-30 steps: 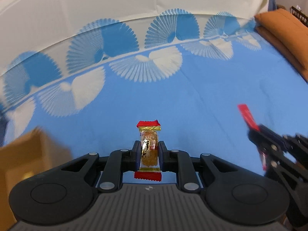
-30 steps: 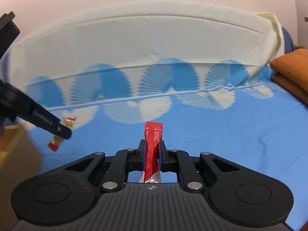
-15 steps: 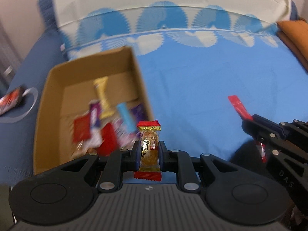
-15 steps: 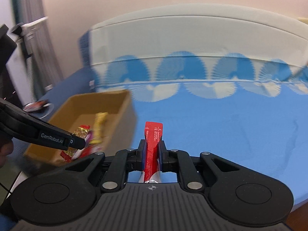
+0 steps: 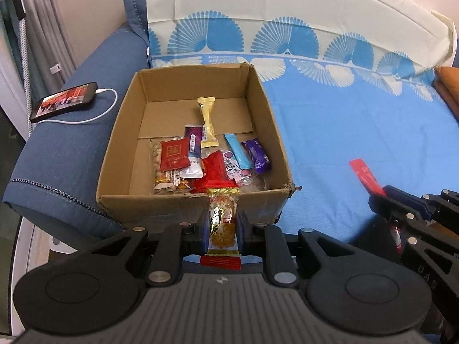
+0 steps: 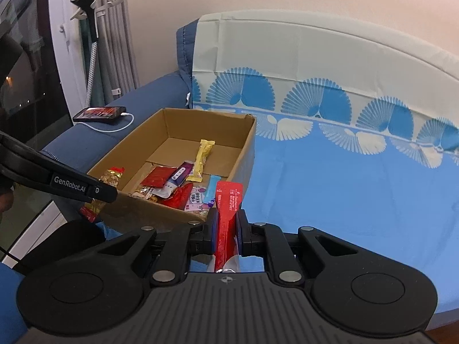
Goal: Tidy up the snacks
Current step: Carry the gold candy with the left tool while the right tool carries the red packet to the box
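Observation:
An open cardboard box point(image 5: 261, 86) sits on the blue sofa cover and holds several snack packets point(image 5: 206, 154). My left gripper point(image 5: 222, 226) is shut on a golden snack with red ends point(image 5: 223, 215), held just in front of the box's near wall. My right gripper point(image 6: 225, 229) is shut on a red stick packet point(image 6: 228, 212), to the right of the box's near corner. The box also shows in the right wrist view point(image 6: 243, 154), as does the left gripper point(image 6: 100, 193) with the golden snack point(image 6: 110, 176).
A phone point(image 5: 64, 101) on a white charging cable lies on the dark blue sofa arm, left of the box. An orange cushion point(image 5: 447, 86) is at the far right. The patterned blue cover point(image 5: 344, 114) spreads right of the box. A stand and curtain point(image 6: 94, 37) are behind the arm.
Both grippers swung left from the bare sofa cover, each keeping its snack. The box came into view and now lies right in front of them.

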A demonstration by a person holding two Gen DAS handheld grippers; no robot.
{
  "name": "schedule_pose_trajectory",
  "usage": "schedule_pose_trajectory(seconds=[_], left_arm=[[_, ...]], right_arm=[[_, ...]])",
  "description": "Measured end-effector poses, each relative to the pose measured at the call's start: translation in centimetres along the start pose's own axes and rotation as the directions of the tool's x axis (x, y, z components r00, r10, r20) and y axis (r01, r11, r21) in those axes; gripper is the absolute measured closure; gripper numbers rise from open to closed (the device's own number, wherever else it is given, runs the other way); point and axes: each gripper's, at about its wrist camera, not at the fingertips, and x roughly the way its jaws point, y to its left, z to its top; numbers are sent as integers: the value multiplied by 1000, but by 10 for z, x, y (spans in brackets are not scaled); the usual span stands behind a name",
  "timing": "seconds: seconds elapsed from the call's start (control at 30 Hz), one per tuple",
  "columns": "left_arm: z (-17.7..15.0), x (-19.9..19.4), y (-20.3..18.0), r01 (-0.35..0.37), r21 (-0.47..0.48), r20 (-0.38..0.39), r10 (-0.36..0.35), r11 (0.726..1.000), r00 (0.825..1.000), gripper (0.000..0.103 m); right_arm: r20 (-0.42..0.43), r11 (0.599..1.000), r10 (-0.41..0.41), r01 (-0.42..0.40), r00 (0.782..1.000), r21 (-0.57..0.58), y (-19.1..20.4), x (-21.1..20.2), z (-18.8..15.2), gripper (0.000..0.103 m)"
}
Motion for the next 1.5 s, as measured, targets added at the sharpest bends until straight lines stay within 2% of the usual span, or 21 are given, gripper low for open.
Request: schedule_pose_trajectory(seconds=[0.37, 0.87, 1.5], left_arm=[[-5, -7, 4, 13, -14, 20, -13, 1000, 1000, 83], [-2, -3, 10, 14, -28, 19, -14, 1000, 1000, 83], [35, 18, 56, -36, -108, 34, 40, 994, 999, 83]], right_arm=[[17, 999, -12, 12, 1000, -38, 9, -8, 0, 89], [-5, 998, -2, 1, 1000, -59, 12, 0, 1, 89], [-12, 997, 38, -39, 999, -73, 20, 40, 32, 89]])
